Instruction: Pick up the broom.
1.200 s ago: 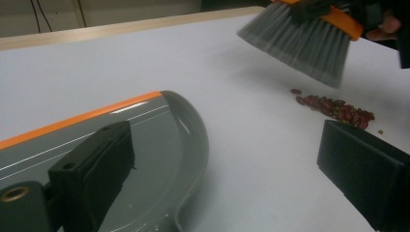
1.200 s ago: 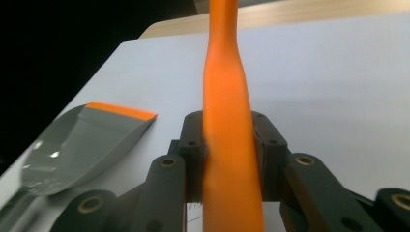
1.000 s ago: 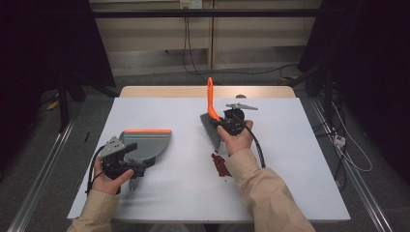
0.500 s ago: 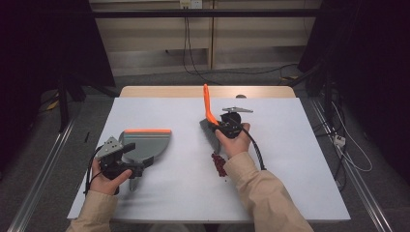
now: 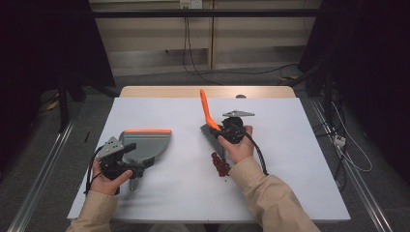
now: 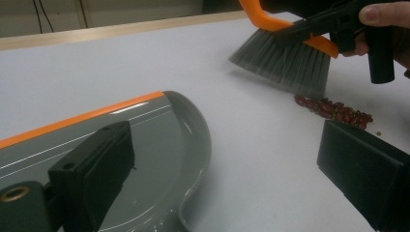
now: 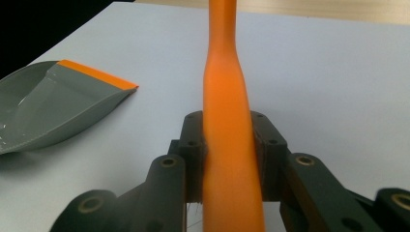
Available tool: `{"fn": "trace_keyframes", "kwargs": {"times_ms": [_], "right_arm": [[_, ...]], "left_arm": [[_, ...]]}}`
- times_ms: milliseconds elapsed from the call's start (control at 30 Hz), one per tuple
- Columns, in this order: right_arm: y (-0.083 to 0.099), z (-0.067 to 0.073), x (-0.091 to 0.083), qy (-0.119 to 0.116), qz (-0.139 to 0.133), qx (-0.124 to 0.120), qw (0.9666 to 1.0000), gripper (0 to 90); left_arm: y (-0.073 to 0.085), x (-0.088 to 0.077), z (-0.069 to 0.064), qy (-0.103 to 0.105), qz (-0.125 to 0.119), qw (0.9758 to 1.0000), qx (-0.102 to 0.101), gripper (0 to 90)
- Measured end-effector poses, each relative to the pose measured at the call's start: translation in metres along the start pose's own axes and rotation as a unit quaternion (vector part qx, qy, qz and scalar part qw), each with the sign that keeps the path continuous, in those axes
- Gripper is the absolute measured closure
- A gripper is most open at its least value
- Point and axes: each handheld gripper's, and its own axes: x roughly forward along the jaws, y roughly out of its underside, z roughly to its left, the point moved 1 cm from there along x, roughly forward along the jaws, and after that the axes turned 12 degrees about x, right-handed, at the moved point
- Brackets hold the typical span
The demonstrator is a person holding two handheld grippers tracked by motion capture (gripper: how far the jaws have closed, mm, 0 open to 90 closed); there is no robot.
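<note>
1. High view: we see our right gripper (image 5: 227, 131) clamped on the orange handle of the one brush (image 5: 209, 116), its grey bristles set down just beyond the single heap of red beans (image 5: 221, 165), which lies on the near side of the fingers by our wrist. We judge the brush is placed there to drag the beans toward the one dustpan (image 5: 145, 143). Our left gripper (image 5: 126, 166) sits at the pan's near end, apparently steadying it; whether it grips we cannot tell here.

2. Left gripper view: the jaws stand spread, one finger (image 6: 92, 183) lying over the grey pan, the other (image 6: 367, 179) off to the side on the white table (image 6: 145, 63). Nothing is pinched. Ahead of the fingers lie the beans (image 6: 333, 110), the bristles (image 6: 283, 60) just behind them.

3. Right gripper view: both pads press the handle (image 7: 229, 140) between them, pinching it upright. The dustpan (image 7: 53, 104) lies off to the left, its orange lip facing the brush, ready to receive.
</note>
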Motion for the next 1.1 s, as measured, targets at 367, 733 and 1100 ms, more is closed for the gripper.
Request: {"fn": "trace_keyframes", "kwargs": {"times_ms": [367, 733, 1100], "right_arm": [[-0.018, -0.014, -0.007, -0.067, -0.004, -0.053, 0.9963, 71.0], [-0.021, -0.024, -0.018, -0.112, 0.039, -0.205, 0.9717, 71.0], [-0.011, -0.039, -0.016, -0.126, 0.093, -0.295, 0.9427, 71.0]], "left_arm": [[0.001, 0.002, 0.001, -0.001, 0.004, 1.0000, -0.002, 5.8], [0.002, 0.001, 0.001, -0.002, 0.004, 1.0000, -0.002, 5.8], [0.002, 0.001, 0.001, -0.002, 0.007, 1.0000, -0.004, 5.8]]}}
